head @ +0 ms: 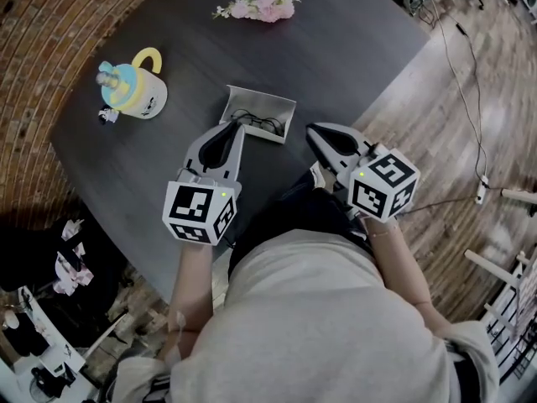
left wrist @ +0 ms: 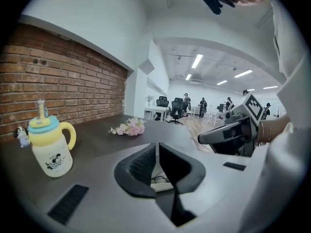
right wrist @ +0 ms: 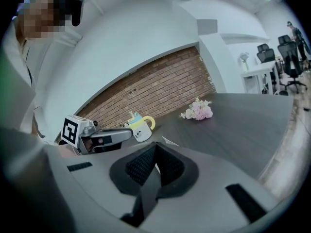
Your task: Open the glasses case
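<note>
The glasses case (head: 262,113) lies open on the dark table (head: 352,49), right in front of both grippers. Inside it there's a dark, wiry shape, too small to make out properly. From the left gripper view only a sliver of the case shows past the jaws, and from the right gripper view just one pale corner.

The left gripper (head: 241,126) has its jaws closed together with nothing between them, tips just at the case's near-left corner. The right gripper (head: 310,131) is also closed and empty, just right of the case. The person's torso hides the table edge nearest the case.

Left of the case stands a yellow-handled cup (head: 134,91) with a tiny figure (head: 107,116) beside it. Pink flowers (head: 260,7) lie beyond the case. There's a brick wall (left wrist: 73,81), a wooden floor (head: 453,116) and office chairs far off.
</note>
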Motion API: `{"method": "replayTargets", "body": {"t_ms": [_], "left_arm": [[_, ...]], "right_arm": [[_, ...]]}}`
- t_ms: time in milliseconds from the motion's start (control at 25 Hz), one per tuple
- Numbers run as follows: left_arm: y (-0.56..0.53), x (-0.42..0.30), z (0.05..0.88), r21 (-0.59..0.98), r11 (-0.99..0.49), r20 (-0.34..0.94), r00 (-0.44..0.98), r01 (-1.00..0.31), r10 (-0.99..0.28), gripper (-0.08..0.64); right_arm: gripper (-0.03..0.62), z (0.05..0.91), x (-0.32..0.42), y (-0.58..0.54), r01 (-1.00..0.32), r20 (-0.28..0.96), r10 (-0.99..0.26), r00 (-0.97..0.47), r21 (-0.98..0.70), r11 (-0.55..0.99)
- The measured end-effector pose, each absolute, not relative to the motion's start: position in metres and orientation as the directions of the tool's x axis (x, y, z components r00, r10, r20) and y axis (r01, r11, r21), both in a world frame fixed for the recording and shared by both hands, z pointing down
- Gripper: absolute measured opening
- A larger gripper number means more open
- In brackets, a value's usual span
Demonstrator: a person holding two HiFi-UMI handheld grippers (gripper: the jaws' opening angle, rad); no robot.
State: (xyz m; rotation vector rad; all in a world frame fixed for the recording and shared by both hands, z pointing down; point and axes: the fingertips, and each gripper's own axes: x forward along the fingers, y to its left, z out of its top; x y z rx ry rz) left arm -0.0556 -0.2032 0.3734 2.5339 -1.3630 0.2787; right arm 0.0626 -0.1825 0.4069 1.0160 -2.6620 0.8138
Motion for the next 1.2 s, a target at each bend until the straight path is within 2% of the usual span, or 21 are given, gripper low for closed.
{"method": "replayTargets", "body": {"t_ms": [320, 720, 1200], "left_arm": [[-0.180, -0.051, 0.383, 0.277, -0.484, 0.291, 0.552, -0.830, -0.781, 0.040], [-0.169, -0.060, 0.403, 0.294, -0.424, 0.362, 0.510, -0.857, -0.780, 0.035], [-0.169, -0.058, 0.409, 0.300, -0.419, 0.392, 0.511, -0.857, -0.765, 0.034]], "right_arm": [[0.006, 0.405, 0.039, -0.168, -0.626, 0.337, -0.528, -0.780, -0.415, 0.660], [0.006, 0.410, 0.023, -0.165, -0.600, 0.354, -0.487, -0.799, -0.402, 0.692], [0.005, 0.414, 0.021, -0.166, -0.600, 0.382, -0.471, -0.795, -0.384, 0.701]]}}
